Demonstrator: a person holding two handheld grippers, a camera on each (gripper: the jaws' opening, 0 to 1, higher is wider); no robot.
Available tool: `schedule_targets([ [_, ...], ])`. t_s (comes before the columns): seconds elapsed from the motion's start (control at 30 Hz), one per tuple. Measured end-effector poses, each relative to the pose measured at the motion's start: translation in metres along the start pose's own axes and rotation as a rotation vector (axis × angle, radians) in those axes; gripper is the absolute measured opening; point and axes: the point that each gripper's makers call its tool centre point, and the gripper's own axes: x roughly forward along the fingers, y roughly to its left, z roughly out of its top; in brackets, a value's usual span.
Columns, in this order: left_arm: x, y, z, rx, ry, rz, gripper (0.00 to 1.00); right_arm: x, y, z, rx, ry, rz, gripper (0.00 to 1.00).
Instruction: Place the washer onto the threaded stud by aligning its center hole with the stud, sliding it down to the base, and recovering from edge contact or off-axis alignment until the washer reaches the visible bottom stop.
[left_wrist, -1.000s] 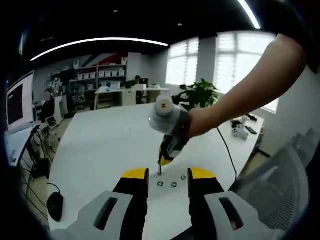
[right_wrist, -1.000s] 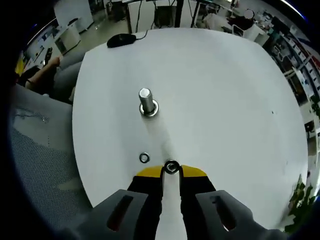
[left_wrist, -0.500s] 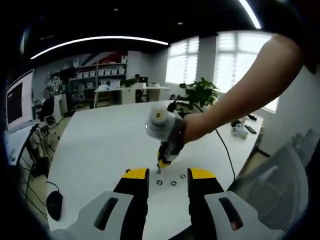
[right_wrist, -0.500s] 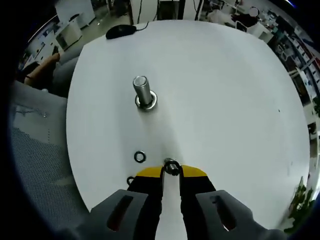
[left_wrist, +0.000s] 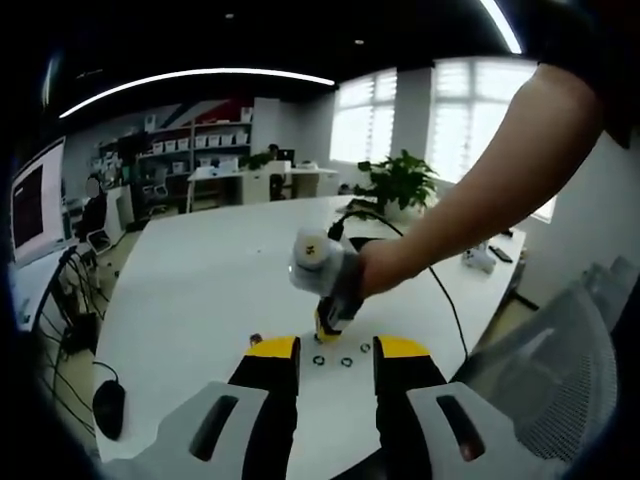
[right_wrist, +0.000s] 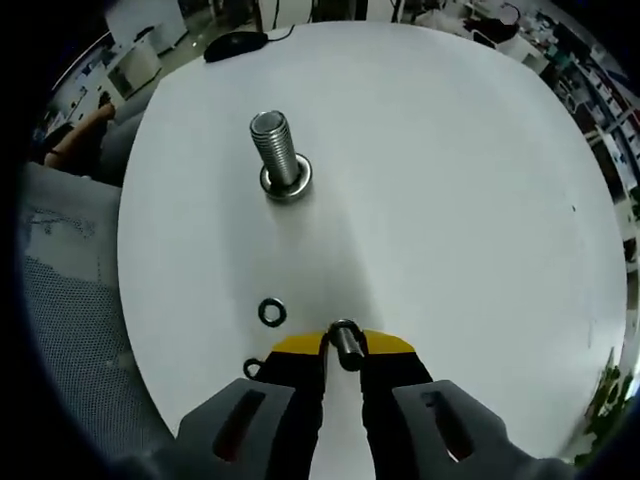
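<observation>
The threaded steel stud (right_wrist: 275, 150) stands upright on the white table (right_wrist: 450, 200), with a ring around its base (right_wrist: 288, 182). My right gripper (right_wrist: 344, 346) is shut on a small dark washer (right_wrist: 344, 338), short of the stud and off to its right. In the left gripper view the right gripper (left_wrist: 325, 322) points down at the table, held by a person's arm (left_wrist: 470, 200). My left gripper (left_wrist: 336, 350) stands open with nothing between its fingers, just short of the loose washers (left_wrist: 346, 361).
A loose washer (right_wrist: 271, 311) lies between my right gripper and the stud. Another washer (right_wrist: 252, 368) peeks out beside the left jaw. A black mouse (right_wrist: 230, 42) lies at the far table edge, and a mesh chair (right_wrist: 60, 300) stands beside the table.
My right gripper has lifted the washer off the table and moved toward the stud, which now looks larger and nearer. The left gripper has stayed open and nearly still.
</observation>
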Motion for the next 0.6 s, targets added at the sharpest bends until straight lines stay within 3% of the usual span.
schedule_targets([
  [0.13,0.0,0.001,0.0,0.003,0.001,0.004,0.27,0.004,0.0,-0.012,-0.021,0.049,0.002,0.11],
  [0.23,0.0,0.002,-0.001,0.003,0.004,0.007,0.27,0.001,0.002,-0.005,0.018,0.0,0.004,0.13],
  [0.6,0.0,0.001,-0.001,0.011,0.007,0.008,0.27,-0.015,-0.004,-0.009,0.013,-0.021,-0.018,0.18],
])
